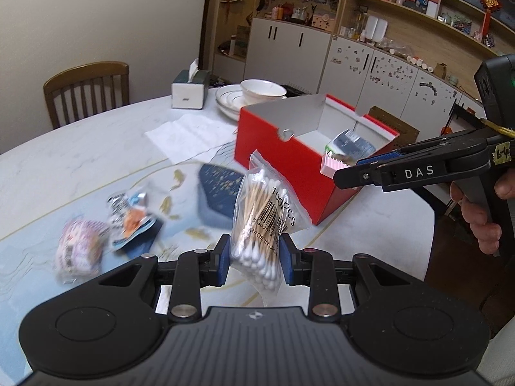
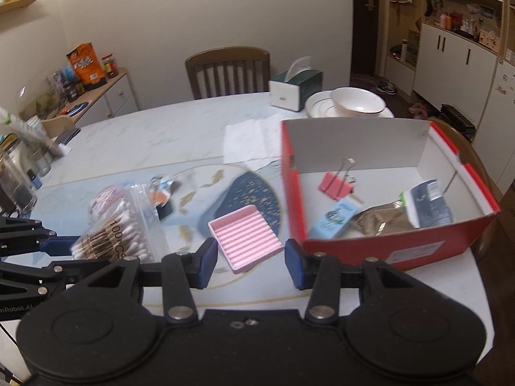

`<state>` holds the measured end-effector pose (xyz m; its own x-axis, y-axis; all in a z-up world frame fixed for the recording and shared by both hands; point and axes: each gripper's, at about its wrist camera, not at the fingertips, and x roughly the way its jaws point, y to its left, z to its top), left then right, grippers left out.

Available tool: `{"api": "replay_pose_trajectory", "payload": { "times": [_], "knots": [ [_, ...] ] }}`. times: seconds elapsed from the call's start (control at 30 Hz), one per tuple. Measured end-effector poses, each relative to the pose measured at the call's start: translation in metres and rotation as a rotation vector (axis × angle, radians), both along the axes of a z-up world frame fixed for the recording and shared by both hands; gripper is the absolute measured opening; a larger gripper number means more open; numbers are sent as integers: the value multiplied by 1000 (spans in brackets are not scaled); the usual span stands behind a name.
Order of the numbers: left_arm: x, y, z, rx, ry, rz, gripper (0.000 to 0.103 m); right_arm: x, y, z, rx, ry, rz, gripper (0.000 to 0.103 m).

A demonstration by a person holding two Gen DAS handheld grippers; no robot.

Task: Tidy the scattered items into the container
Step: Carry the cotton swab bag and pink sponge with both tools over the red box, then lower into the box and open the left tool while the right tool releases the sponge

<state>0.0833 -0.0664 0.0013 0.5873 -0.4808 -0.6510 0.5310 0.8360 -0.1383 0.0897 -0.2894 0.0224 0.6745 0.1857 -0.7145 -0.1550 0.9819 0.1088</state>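
Observation:
My left gripper [image 1: 254, 259] is shut on a clear bag of cotton swabs [image 1: 267, 222] and holds it above the table; the bag also shows in the right wrist view [image 2: 119, 231]. My right gripper [image 2: 248, 257] holds a pink ridged tray [image 2: 246, 233] by its left edge, with the right finger apart from it; the tray shows in the left wrist view [image 1: 333, 164] just beside the red box [image 1: 289, 160]. The red box [image 2: 379, 244] holds a pink binder clip [image 2: 336, 185], a blue packet and other packets.
Loose snack packets [image 1: 128, 222] and a pink-white pack [image 1: 80, 251] lie on the table left of a dark blue fan-shaped item [image 1: 219, 189]. A tissue box [image 1: 188, 91], plates with a bowl [image 1: 257, 93] and paper sheets sit behind. A chair [image 2: 228, 70] stands at the far edge.

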Motion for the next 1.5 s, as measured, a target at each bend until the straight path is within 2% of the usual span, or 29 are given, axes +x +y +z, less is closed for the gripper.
{"api": "replay_pose_trajectory", "payload": {
  "times": [0.37, 0.7, 1.0, 1.5],
  "knots": [
    [26, -63, 11, 7, -39, -29, 30, 26, -61, 5, -16, -24, -36, 45],
    [48, -127, 19, 45, -77, -62, 30, 53, -113, 5, -37, -25, -40, 45],
    [71, -175, 19, 86, -73, -80, 30, 77, -142, 3, -65, -20, -21, 45],
    [127, -221, 1, 164, 49, -50, 30, 137, -170, -13, -57, 64, 12, 45]
  ]
}}
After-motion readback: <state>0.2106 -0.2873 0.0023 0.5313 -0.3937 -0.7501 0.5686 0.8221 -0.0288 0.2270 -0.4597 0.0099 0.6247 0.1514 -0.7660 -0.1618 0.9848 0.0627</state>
